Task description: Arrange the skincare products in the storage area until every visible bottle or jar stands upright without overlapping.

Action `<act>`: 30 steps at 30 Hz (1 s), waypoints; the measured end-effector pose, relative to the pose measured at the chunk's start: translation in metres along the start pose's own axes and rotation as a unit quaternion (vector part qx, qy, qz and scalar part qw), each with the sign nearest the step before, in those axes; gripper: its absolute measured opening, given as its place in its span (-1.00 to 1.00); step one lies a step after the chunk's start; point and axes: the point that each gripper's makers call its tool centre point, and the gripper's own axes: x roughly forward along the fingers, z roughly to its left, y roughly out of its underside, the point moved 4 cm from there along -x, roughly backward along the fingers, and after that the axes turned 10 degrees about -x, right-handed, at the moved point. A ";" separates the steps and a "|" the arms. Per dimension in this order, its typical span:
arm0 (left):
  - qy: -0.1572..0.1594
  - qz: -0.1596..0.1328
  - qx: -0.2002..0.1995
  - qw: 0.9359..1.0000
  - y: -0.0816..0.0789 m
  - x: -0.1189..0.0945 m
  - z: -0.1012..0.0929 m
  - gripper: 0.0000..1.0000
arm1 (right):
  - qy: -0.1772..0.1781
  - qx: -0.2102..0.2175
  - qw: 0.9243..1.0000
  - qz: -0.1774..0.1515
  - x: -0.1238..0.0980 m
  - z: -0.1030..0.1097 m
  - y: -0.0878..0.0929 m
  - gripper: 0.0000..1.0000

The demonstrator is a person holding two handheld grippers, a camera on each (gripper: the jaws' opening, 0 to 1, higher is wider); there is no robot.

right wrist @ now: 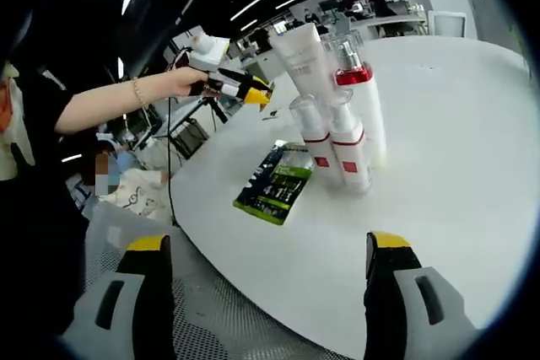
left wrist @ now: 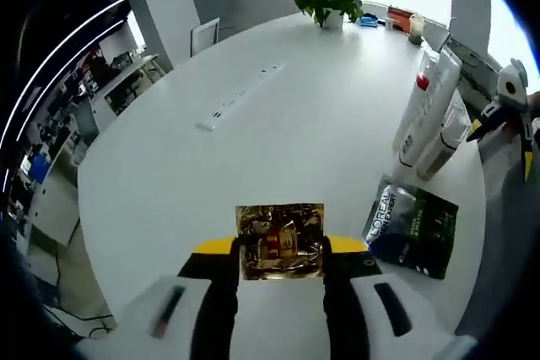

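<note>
Jaws of the left gripper (left wrist: pixel 281 252) are clamped on a small shiny gold foil-wrapped box (left wrist: pixel 281 240), held above the white oval table (left wrist: pixel 278 141). Right gripper (right wrist: pixel 270 250) jaws stand wide apart, holding nothing, near the table edge. 4 white bottles and tubes with red trim (right wrist: pixel 337 115) stand upright, clustered together, just beside a flat dark green sachet (right wrist: pixel 274 183) lying on the table.
</note>
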 end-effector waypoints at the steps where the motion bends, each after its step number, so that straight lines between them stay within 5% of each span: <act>1: -0.002 -0.004 0.006 1.000 0.000 -0.003 -0.001 -0.22 | 0.000 -0.004 1.000 -0.005 0.000 0.002 -0.003 0.87; 11: -0.001 -0.012 0.042 0.999 0.007 -0.045 -0.042 -0.22 | -0.019 -0.021 0.998 -0.055 0.004 0.024 -0.038 0.68; 15: -0.002 -0.020 0.059 0.998 0.006 -0.061 -0.061 -0.22 | -0.001 -0.049 0.997 -0.060 0.007 0.025 -0.047 0.45; 24: 0.007 -0.051 0.061 0.997 0.004 -0.085 -0.084 -0.21 | -0.025 -0.054 0.995 -0.075 0.019 0.037 -0.070 0.41; 30: 0.007 -0.062 0.072 0.995 0.005 -0.100 -0.104 -0.21 | -0.050 -0.068 0.992 -0.095 0.031 0.045 -0.107 0.33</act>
